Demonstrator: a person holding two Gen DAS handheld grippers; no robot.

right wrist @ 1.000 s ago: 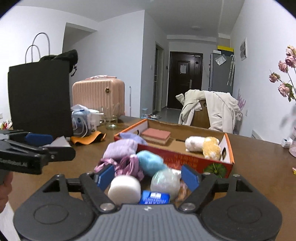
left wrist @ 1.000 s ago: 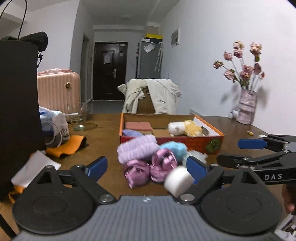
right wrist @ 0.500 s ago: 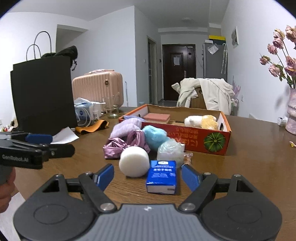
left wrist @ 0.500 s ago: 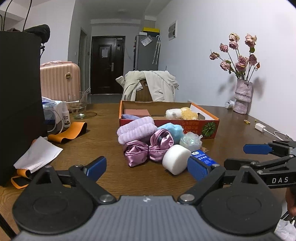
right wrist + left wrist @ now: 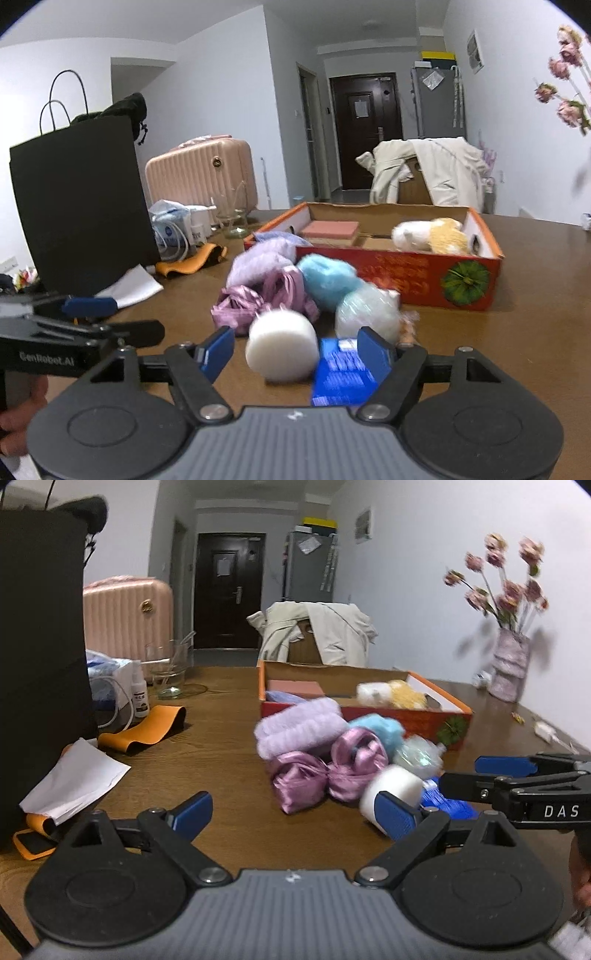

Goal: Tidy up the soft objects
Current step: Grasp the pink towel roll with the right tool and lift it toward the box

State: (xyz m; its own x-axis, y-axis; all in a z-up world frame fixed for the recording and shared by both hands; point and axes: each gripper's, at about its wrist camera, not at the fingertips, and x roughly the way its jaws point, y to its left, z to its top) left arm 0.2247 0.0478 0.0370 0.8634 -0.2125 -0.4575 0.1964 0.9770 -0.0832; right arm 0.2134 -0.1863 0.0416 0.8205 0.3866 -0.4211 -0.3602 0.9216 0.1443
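Blue-padded jaws of both grippers, left (image 5: 295,810) and right (image 5: 297,349), spread, tilted tableward.

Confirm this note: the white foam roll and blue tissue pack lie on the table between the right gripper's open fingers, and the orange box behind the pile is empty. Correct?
Not quite. The orange box is not empty: the right wrist view shows a pink block and a white and yellow plush inside. The white foam roll and blue tissue pack do lie between the open right gripper's fingers.

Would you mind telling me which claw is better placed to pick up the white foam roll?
Probably the right claw: the white foam roll sits between its open fingers, which have just been closing. The left claw aims beside it.
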